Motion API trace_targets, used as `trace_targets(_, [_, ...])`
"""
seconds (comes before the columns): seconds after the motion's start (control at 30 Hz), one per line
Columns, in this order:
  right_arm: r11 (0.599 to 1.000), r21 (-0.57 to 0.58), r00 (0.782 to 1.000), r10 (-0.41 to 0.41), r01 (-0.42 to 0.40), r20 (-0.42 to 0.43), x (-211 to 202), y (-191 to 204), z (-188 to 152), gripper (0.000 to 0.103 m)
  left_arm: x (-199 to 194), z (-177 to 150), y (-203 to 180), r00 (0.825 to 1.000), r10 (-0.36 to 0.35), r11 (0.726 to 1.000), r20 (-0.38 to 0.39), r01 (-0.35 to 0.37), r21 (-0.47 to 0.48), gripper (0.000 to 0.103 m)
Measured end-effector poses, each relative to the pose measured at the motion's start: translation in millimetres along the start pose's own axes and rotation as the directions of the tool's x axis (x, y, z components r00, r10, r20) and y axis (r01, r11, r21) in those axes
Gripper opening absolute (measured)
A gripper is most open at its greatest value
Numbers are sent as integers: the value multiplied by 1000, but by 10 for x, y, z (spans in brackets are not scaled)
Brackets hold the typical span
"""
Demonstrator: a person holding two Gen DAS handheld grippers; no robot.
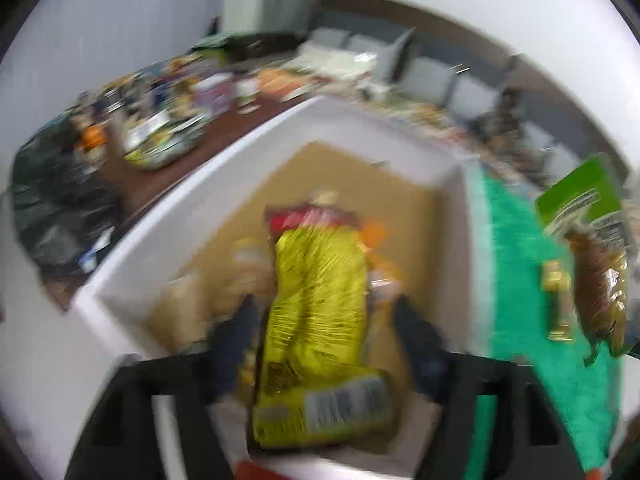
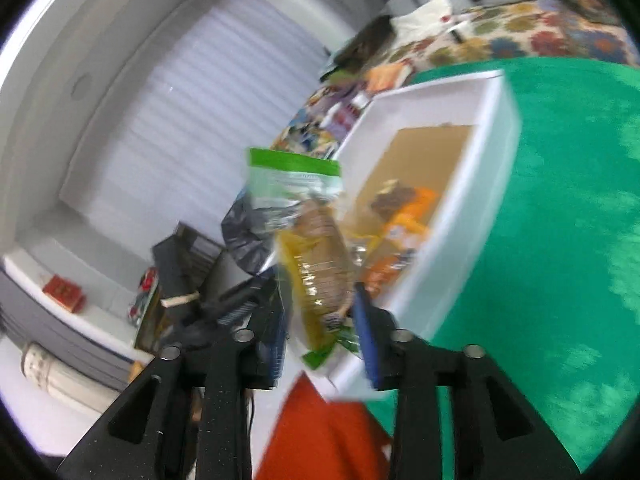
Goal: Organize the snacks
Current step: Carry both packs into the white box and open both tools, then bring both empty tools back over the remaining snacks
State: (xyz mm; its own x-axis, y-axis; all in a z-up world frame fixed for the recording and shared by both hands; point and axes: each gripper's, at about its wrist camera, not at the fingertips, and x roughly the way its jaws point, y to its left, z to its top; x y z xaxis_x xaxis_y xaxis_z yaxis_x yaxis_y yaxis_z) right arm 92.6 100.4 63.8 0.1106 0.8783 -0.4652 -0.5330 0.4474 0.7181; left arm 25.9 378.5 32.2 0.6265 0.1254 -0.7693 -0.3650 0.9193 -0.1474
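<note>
A white box (image 1: pixel 224 168) with a brown cardboard floor stands on a green cloth (image 1: pixel 512 280). In the left wrist view a yellow snack bag (image 1: pixel 316 300) with a red top lies lengthwise over the box floor, between the fingers of my left gripper (image 1: pixel 324 332); the jaws stand wide and clear of its sides. In the right wrist view a clear bag with a green top (image 2: pixel 316 256) stands between the fingers of my right gripper (image 2: pixel 322 328), beside the box (image 2: pixel 492 128); the jaws are parted. That bag (image 1: pixel 600 280) also shows at the left view's right edge. Both views are blurred.
Orange packets (image 2: pixel 404 224) and other snacks lie in the box. A brown table with cluttered goods (image 1: pixel 160 136) and a black plastic bag (image 1: pixel 52 208) lie beyond it. A floral cloth (image 2: pixel 520 28) covers the far surface. Something red (image 2: pixel 320 432) sits below the right gripper.
</note>
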Motion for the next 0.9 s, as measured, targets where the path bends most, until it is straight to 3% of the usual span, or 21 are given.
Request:
trace_targets(0.03, [1000,8,1000,-1,1,-25,157,37,10,60,50,-20,85,999,31,999,-9,-31,-9,88])
trace_targets(0.13, [997,-6,996,-77,77,-54,369,55,-41,60,110,-159,259,997,72,997,-25,-73,-33,88])
trace_targets(0.23, [983,-48,984,-177,177,-7,182,-188,-203,60,38,-299,297,1000,29,996,-3,-29,-79,91])
trace_targets(0.3, [951,-91,956,-293,295,33,-16,-372,-356,60,17,-359,168,1000,-11,997,9,11,-81,91])
trace_targets(0.37, [875,-135,885,-459,466,80,-267,-715,-562,60,-35,-390,-60,997,-71,996,20,72,-55,91])
trace_targets(0.4, [818,-138,829,-551,559,94,-450,-959,-715,60,-73,-414,-223,994,-106,994,26,107,-35,93])
trace_targets(0.47, [736,-110,745,-659,668,104,-742,-1348,-912,60,-152,-463,-653,980,-195,981,38,194,26,99])
trace_targets(0.57, [605,-9,601,-790,796,123,-1387,-1891,-1277,60,-232,-512,-1244,956,-291,952,37,285,115,102])
trace_targets(0.63, [517,88,506,-854,851,124,-1847,-2200,-1447,60,-214,-573,-1737,933,-359,917,-2,353,189,103])
trace_targets(0.7, [437,192,425,-900,879,102,-2262,-2479,-1578,60,-118,-666,-2149,924,-380,892,-49,380,244,103])
trace_targets(0.8, [346,305,341,-937,887,69,-2724,-2772,-1704,60,165,-865,-2716,920,-374,863,-119,392,318,103])
trace_targets(0.83, [322,329,321,-945,888,57,-2810,-2809,-1695,60,325,-955,-2883,925,-351,863,-148,381,333,103])
trace_targets(0.9, [296,363,302,-953,884,42,-2979,-2966,-1738,62,621,-1140,-3126,933,-306,866,-189,356,352,103])
